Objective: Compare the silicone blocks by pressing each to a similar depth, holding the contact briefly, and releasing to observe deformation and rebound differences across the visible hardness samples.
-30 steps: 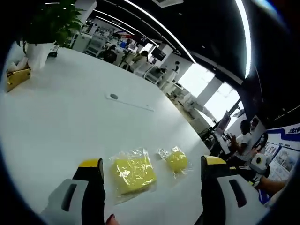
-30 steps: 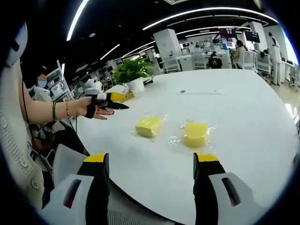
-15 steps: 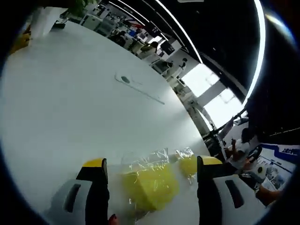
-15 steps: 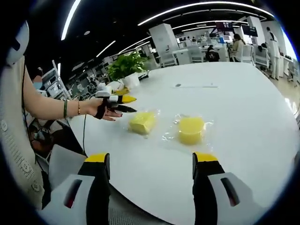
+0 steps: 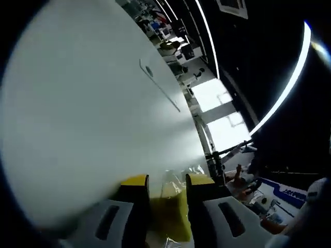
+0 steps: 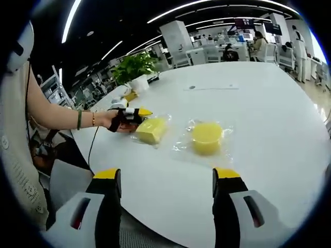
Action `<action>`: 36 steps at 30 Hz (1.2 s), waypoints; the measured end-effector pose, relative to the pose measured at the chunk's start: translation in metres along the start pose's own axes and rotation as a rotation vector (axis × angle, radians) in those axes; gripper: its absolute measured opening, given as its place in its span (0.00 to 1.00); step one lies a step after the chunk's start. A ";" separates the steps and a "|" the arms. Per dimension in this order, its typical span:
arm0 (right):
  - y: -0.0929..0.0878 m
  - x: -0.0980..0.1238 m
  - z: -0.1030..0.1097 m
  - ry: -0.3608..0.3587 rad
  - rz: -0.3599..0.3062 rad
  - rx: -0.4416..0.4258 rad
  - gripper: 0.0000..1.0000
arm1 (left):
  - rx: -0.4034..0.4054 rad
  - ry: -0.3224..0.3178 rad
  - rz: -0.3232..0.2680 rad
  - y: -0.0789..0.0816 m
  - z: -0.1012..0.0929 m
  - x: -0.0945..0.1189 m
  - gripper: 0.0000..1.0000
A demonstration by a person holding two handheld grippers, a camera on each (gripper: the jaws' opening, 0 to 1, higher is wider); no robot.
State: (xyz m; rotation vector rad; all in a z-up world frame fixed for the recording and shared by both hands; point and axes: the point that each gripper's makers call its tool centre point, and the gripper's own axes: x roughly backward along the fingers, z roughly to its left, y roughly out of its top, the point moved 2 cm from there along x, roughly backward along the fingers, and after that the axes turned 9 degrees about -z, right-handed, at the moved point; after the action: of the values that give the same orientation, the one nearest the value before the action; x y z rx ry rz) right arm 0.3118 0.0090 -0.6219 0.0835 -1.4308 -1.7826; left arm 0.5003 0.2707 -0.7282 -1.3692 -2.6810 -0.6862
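1. Two yellow silicone samples in clear bags lie on a white round table (image 6: pixel 269 124): a square block (image 6: pixel 150 129) and, just beside it, a round block (image 6: pixel 206 138).
2. The left gripper (image 5: pixel 166 187) has its jaws pinched against the square block, at the table's near edge.
3. The right gripper (image 6: pixel 166 178) hangs over the table edge, jaws spread wide with nothing between them.
4. A potted plant (image 6: pixel 133 71) stands at the table's far side.
5. Behind it is an open office with desks, long ceiling lights and seated people.
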 end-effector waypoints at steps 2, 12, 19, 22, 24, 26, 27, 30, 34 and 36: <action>-0.001 -0.001 -0.001 -0.004 0.004 0.000 0.66 | 0.007 -0.009 0.004 -0.002 0.001 0.000 0.19; -0.002 -0.005 -0.004 -0.008 0.011 -0.002 0.66 | -0.030 -0.056 0.004 -0.006 -0.010 -0.002 0.07; -0.001 0.000 -0.007 -0.016 0.000 -0.006 0.66 | -0.117 -0.038 0.014 -0.010 -0.019 -0.001 0.00; -0.001 0.001 -0.006 -0.016 -0.003 -0.007 0.65 | -0.154 -0.003 0.008 -0.009 -0.020 0.000 0.00; 0.000 0.002 -0.004 -0.012 -0.009 -0.004 0.65 | -0.216 0.018 -0.001 -0.006 -0.022 0.001 0.00; 0.001 0.003 -0.003 -0.010 -0.015 -0.003 0.65 | -0.233 0.038 -0.011 -0.005 -0.026 0.002 0.00; 0.002 0.003 -0.003 -0.016 -0.020 -0.005 0.65 | -0.256 0.050 -0.023 -0.002 -0.027 0.002 0.00; 0.008 0.006 -0.001 -0.005 -0.036 0.004 0.65 | -0.330 0.070 -0.059 0.004 -0.040 0.006 0.00; 0.014 0.009 0.001 0.000 -0.057 0.017 0.65 | -0.449 0.087 -0.077 0.008 -0.054 0.010 0.00; 0.015 0.010 0.003 0.004 -0.064 0.027 0.66 | -0.497 0.080 -0.087 0.006 -0.069 0.011 0.00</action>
State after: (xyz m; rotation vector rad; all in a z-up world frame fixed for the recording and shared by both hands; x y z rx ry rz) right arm 0.3125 0.0049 -0.6039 0.1486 -1.4643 -1.8140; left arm 0.4879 0.2543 -0.6613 -1.2708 -2.6214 -1.4581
